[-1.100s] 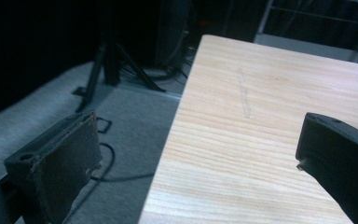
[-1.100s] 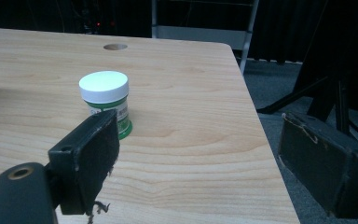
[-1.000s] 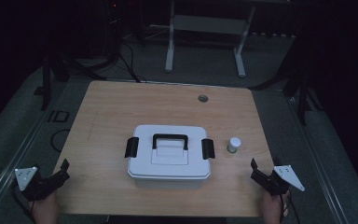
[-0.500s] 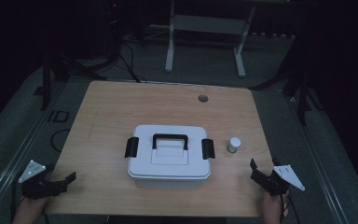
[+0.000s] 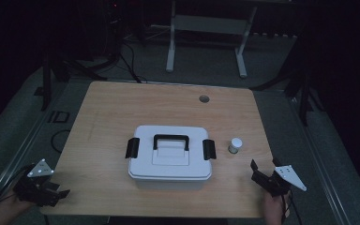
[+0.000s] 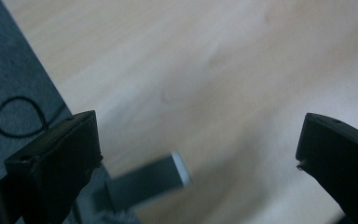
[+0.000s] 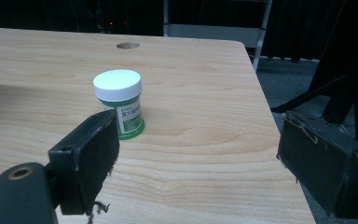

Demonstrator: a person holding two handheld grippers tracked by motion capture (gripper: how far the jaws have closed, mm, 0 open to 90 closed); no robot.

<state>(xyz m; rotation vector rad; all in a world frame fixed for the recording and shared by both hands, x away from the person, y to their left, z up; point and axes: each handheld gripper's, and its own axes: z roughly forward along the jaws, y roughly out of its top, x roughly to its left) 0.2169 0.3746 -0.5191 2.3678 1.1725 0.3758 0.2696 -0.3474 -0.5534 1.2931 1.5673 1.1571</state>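
Jaws of both tools stand wide apart with nothing between them. In the high view the left tool (image 5: 51,192) sits at the lower left of the frame, at the near left corner of the table (image 5: 122,112), with its grey plate on top and a hand (image 5: 2,211) behind it. The right tool (image 5: 262,176) sits at the lower right of the frame, near the table's front right corner, its jaws pointing up the frame toward the small jar (image 5: 235,145).

That jar has a white lid and stands upright on the wood, just right of the white box (image 5: 169,159), near it but not touching. The box lies in the middle of the frame, lid on, with a black carrying handle (image 5: 171,139) across its top and a black latch (image 5: 132,148) at its left end and another at its right end. A round hole (image 5: 204,98) shows in the tabletop higher up, toward the far edge.

In the right gripper view the jar (image 7: 118,102) shows a green label below its white lid and stands left of centre, beyond the left jaw, well clear of both jaws. In the left gripper view bare wood of the table (image 6: 242,74) lies between the open jaws, with grey floor (image 6: 9,60) and a loop of black cable (image 6: 18,116) at the left of the frame.
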